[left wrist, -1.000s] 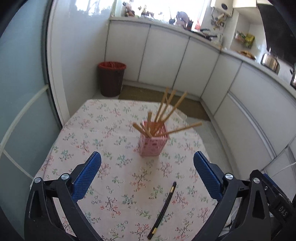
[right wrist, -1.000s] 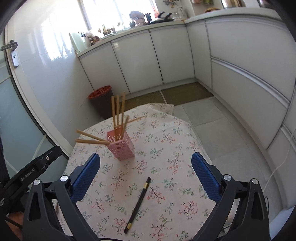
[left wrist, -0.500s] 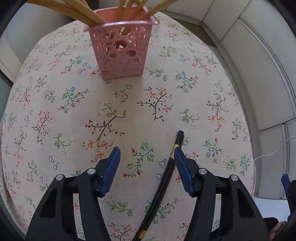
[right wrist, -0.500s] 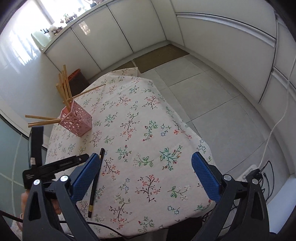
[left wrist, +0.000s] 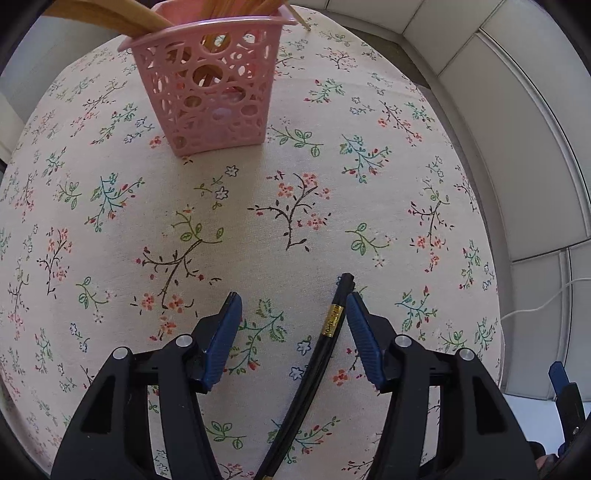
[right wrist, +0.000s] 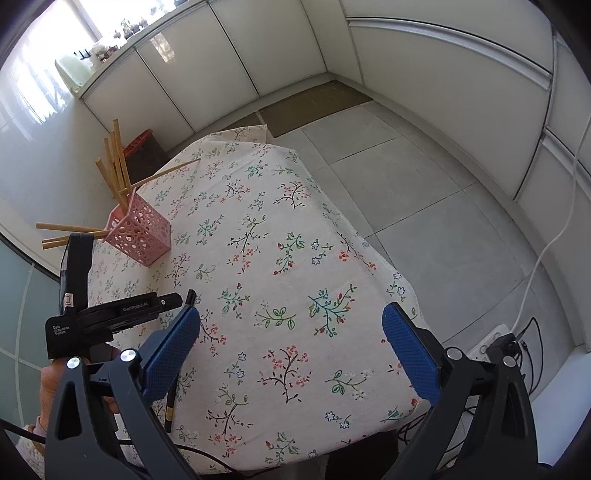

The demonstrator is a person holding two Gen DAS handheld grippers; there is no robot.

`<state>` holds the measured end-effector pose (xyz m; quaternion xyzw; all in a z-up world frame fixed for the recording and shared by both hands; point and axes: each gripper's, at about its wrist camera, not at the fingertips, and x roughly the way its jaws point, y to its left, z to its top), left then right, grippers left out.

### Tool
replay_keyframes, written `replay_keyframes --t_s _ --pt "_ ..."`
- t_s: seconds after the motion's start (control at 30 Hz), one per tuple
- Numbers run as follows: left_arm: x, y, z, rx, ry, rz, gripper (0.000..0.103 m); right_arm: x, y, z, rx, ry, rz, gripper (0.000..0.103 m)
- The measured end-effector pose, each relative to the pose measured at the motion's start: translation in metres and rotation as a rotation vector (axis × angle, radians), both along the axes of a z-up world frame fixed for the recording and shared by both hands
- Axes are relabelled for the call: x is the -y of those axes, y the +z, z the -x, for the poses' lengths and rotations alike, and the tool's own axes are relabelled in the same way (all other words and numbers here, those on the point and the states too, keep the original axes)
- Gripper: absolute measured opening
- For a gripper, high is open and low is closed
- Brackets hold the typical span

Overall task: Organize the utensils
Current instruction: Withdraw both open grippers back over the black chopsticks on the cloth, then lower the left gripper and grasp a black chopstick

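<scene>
**Pickup of black chopstick, approach stage**

Left gripper (left wrist: 293,325) lowered over floral tablecloth (left wrist: 110,229), jaws partly open, nothing held. Black chopstick (left wrist: 325,354) lying between pads, hard against the 3 o'clock one; contact probable, not certain. Pink basket (left wrist: 210,81) with wooden chopsticks (right wrist: 114,166) at 12 o'clock. Right gripper (right wrist: 291,354) wide, idle. Next: close, lift, carry to basket.

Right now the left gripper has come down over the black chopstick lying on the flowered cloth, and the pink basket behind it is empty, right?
Not quite: the pink basket isn't empty. The left wrist view shows wooden chopsticks standing in it. The rest holds: the left gripper is open around the black chopstick on the flowered cloth.
</scene>
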<state>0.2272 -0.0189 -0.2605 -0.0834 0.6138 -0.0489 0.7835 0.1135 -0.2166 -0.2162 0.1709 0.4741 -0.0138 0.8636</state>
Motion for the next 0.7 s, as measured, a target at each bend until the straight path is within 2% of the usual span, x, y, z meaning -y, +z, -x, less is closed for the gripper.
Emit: replay_keyframes --t_s 0.1,0.2,0.23,0.27,0.33,0.4,0.53,0.7 --pt "0.005 -0.008 0.001 -0.025 -0.023 -0.057 0.060 -0.001 -0.001 0.000 -0.007 -0.001 -0.001 0.096" --pt "0.011 -0.010 0.002 -0.014 -0.051 -0.091 0.056 -0.003 -0.001 -0.002 -0.016 0.001 -0.007 0.096" --pt "0.011 -0.011 0.002 -0.012 -0.047 -0.120 0.040 -0.005 -0.002 -0.003 -0.021 0.002 -0.006 0.096" --pt "0.011 -0.010 0.001 0.001 -0.052 -0.160 0.019 -0.008 -0.003 -0.004 -0.028 0.007 -0.005 0.096" --pt "0.003 -0.012 0.002 -0.001 -0.046 -0.122 0.006 -0.016 -0.005 -0.006 -0.035 0.027 0.010 0.096" --pt "-0.009 -0.012 0.002 -0.006 -0.042 -0.074 0.006 -0.027 -0.008 -0.010 -0.041 0.043 0.034 0.096" --pt "-0.035 -0.005 0.013 0.026 -0.007 -0.056 0.006 -0.057 -0.020 -0.025 -0.085 0.082 0.029 0.096" --pt "-0.068 0.041 0.043 0.146 0.017 -0.023 0.006 -0.104 -0.045 -0.050 -0.186 0.135 0.063 0.096"
